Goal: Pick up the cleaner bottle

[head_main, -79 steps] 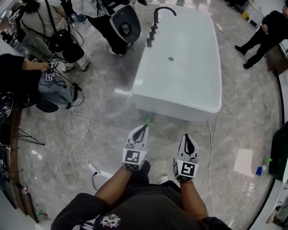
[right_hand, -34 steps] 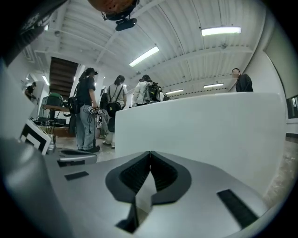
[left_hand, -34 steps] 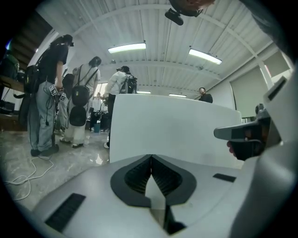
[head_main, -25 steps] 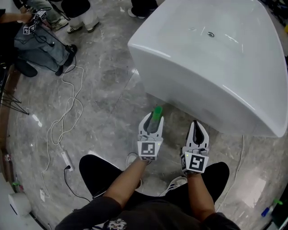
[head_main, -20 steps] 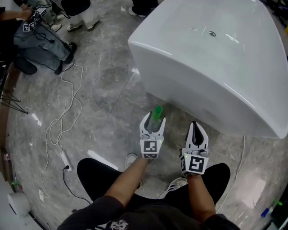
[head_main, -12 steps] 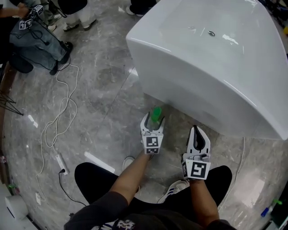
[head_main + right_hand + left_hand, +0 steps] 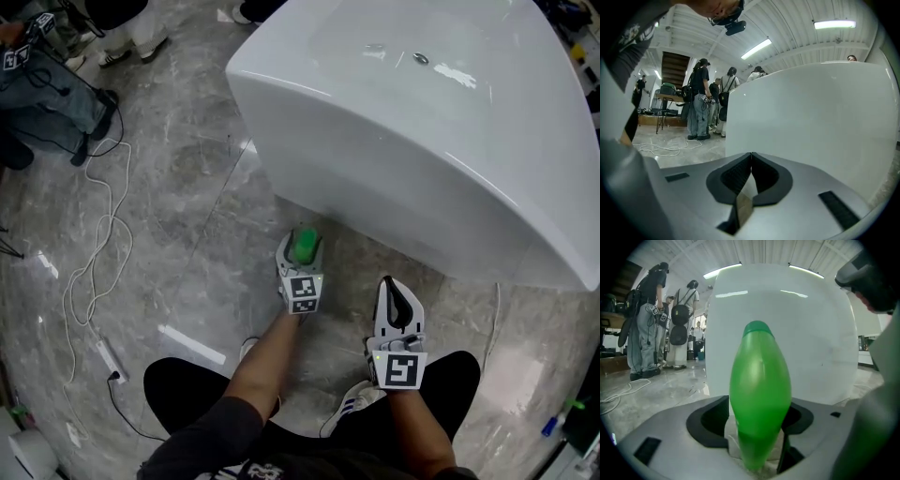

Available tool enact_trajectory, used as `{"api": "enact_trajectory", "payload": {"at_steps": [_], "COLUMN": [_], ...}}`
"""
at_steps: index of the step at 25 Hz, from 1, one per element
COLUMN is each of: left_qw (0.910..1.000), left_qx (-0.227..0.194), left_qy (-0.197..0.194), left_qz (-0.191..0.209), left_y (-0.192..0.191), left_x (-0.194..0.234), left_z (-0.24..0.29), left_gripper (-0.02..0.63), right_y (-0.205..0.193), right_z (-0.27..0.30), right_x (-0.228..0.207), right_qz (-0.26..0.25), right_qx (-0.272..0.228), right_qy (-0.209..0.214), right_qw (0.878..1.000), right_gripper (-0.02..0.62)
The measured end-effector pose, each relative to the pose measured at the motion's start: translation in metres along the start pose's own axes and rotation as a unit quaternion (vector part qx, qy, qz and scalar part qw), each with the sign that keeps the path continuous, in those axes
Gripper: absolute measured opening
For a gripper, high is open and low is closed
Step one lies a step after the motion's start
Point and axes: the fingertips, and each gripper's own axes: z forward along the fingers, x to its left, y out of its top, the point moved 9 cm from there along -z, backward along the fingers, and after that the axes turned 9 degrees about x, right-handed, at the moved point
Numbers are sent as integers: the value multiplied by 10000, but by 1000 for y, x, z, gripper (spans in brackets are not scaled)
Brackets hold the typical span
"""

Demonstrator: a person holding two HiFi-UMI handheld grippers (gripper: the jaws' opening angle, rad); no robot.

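Green plastic fills the left gripper view: the cleaner bottle [image 7: 759, 390] stands upright on the grey marble floor [image 7: 187, 187], just beside the near end of the white bathtub [image 7: 422, 122]. It sits between the spread tongs of the left gripper [image 7: 301, 251]. From what I can see the dark pads are on either side of the body without pressing it, so I read that gripper as wide and not yet holding. In the head view only the bottle's round cap shows, poking up between the two fingers.

The right gripper [image 7: 394, 289] hangs nearer to me and to the right. Its tongs are pressed together on nothing, and it is apart from the bottle.

As for handling, I judge the bottle to be smooth, glossy and a little slippery. Its walls look thin enough to give if I squeeze hard. How much liquid is inside I cannot tell, so I would expect anything from light to moderately heavy, with the contents sloshing if I tilt it. The body swells in the middle and narrows toward the cap, so a grip high up could slide off. I would close on the broad belly, both pads square against the sides, and press just firmly enough to stop slipping without denting the plastic. Then I would lift straight up, clear of the tub wall.
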Motion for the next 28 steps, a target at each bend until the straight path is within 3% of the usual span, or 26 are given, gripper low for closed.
{"api": "enact_trajectory", "payload": {"at_steps": [4,7,14,18,23,28], "left_qw": [9999,9998,9998,9999,10000,9994], "left_qx": [70,106,142,75,-46,-34], "left_qy": [25,40,36,31,-22,-249], "left_qz": [80,187,120,115,69,226], "left_y": [-4,-2,0,13,60,148], "left_x": [0,-3,-9,-9,-12,-17], "left_z": [10,13,15,7,-17,-77], "left_gripper": [287,195,186,184,184,183], "right_y": [-4,-8,-19,-19,11,88], "right_z": [6,8,10,7,-7,-50], "right_x": [1,0,-5,-11,-20,-29], "right_qz": [-22,20,42,59,290,462], "right_qx": [-84,-27,-44,203,-52,-144], "right_qy": [57,95,142,-12,-220,-402], "right_qw": [9999,9999,9999,9998,9993,9980], "right_gripper": [15,15,15,15,15,15]}}
